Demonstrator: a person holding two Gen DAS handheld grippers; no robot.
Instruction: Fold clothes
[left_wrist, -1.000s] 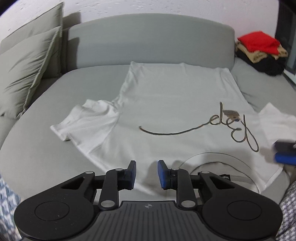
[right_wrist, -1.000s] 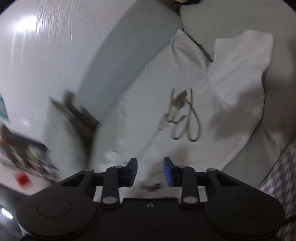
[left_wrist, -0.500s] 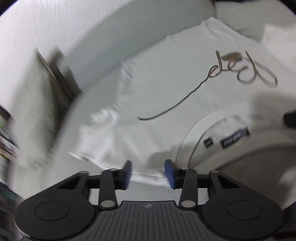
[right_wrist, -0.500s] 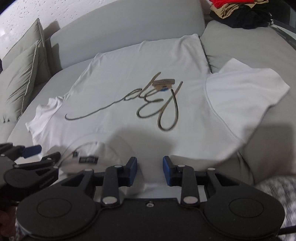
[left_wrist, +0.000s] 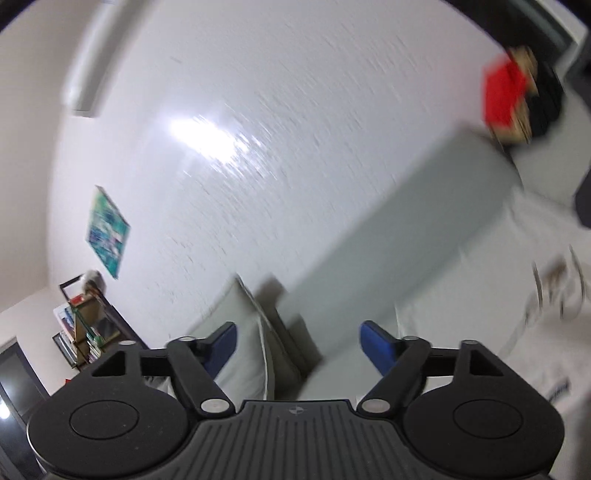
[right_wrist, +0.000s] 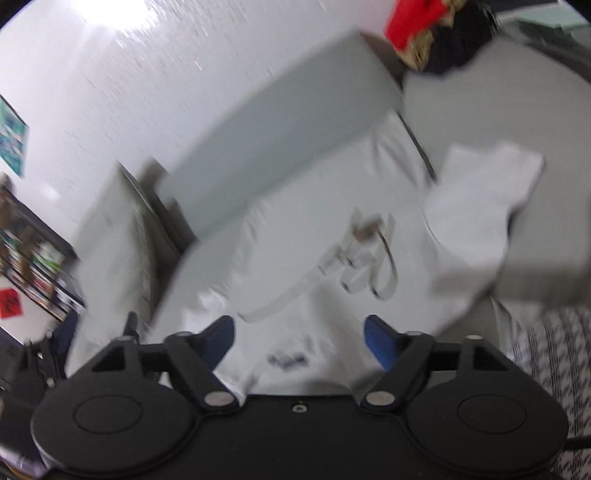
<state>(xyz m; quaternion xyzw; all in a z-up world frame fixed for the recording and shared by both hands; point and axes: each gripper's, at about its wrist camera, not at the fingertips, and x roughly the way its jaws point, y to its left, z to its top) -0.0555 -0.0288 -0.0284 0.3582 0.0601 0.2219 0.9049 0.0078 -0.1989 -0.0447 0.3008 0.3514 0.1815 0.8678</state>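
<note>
Both claws, left (left_wrist: 297, 345) and right (right_wrist: 298, 341), opening (empty) over one white T-shirt (right_wrist: 332, 229).

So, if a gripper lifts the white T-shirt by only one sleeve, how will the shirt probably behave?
Probably floppy: the white T-shirt lies flat and thin on the grey sofa, following its surface. Its sleeve sits rumpled, so the rest would likely hang and drag. It looks light, and may bunch rather than slide when pushed.
</note>
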